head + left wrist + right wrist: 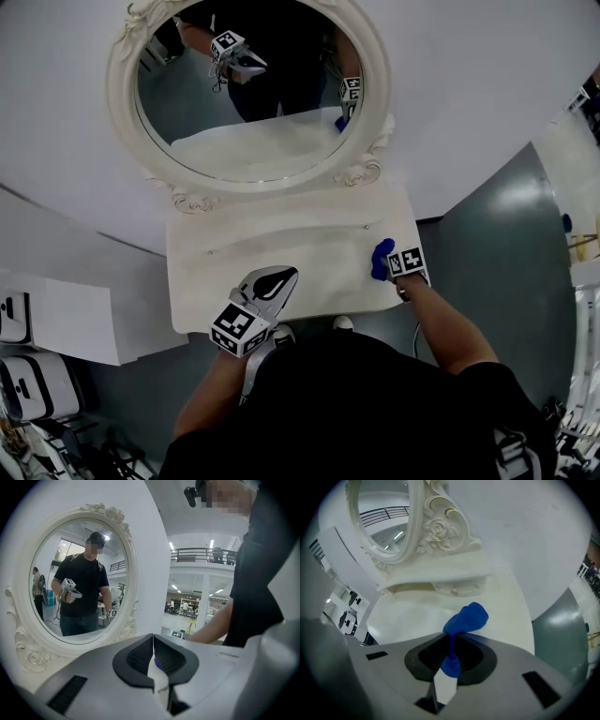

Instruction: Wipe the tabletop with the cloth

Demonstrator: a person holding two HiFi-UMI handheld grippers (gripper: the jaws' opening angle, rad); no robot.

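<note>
Head view: on the right claw [401, 264] the marker cube covers the jaws and the near end of the blue cloth [382, 259]. The person's torso hides the front edge of the counter [281, 248], and the mirror [244, 141] has its crest cut by the top edge. Left gripper view: the body of the left claw [153, 654] blocks the counter, and a blue sliver behind its closed jaws is too small to identify.

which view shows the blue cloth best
The right gripper view: the blue cloth is bunched, pinched by the right gripper over the tabletop. The head view shows only a small blue patch; the left gripper view, barely a speck.
</note>
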